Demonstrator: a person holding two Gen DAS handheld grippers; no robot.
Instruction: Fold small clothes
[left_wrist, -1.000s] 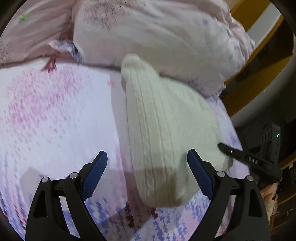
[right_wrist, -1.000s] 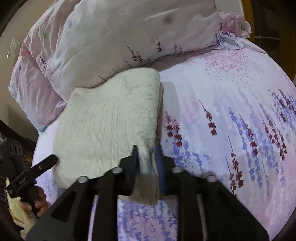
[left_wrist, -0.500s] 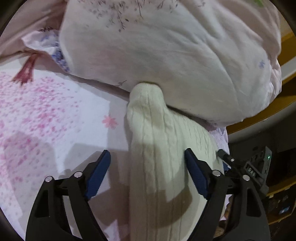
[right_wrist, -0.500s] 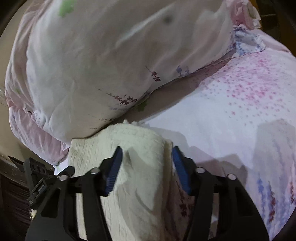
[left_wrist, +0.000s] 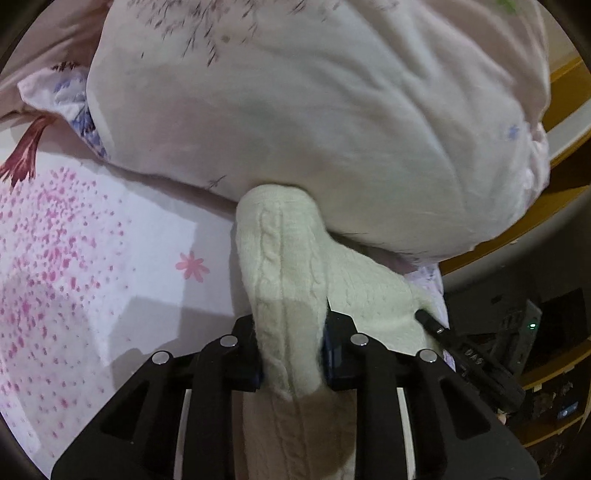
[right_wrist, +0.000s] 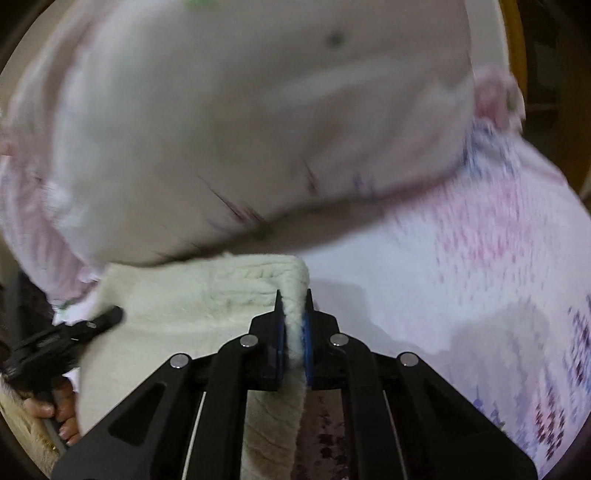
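Both hand-held grippers grip the cream cable-knit garment (left_wrist: 284, 280), which lies on the flowered bed sheet (left_wrist: 92, 258) with its far end tucked against the base of the pillow (left_wrist: 314, 110).

The step in hand looks like carrying a pinched edge over to make or tighten a fold. To do it well, I would move the two grips together at one height so the knit stays flat between them, and draw the garment back from the pillow first so that its far end does not catch beneath it. Thick knit springs back, so each crease wants pressing down before letting go.

The left hand-held gripper (left_wrist: 291, 350) has its jaws drawn in on a thick, bunched ridge of the garment, with the blue pads pressing its sides. The right hand-held gripper (right_wrist: 293, 325) is nearly closed, clamped on a thin folded edge at the garment's corner nearest the pillow. That view is blurred by motion, so finer detail of the grip is unclear.
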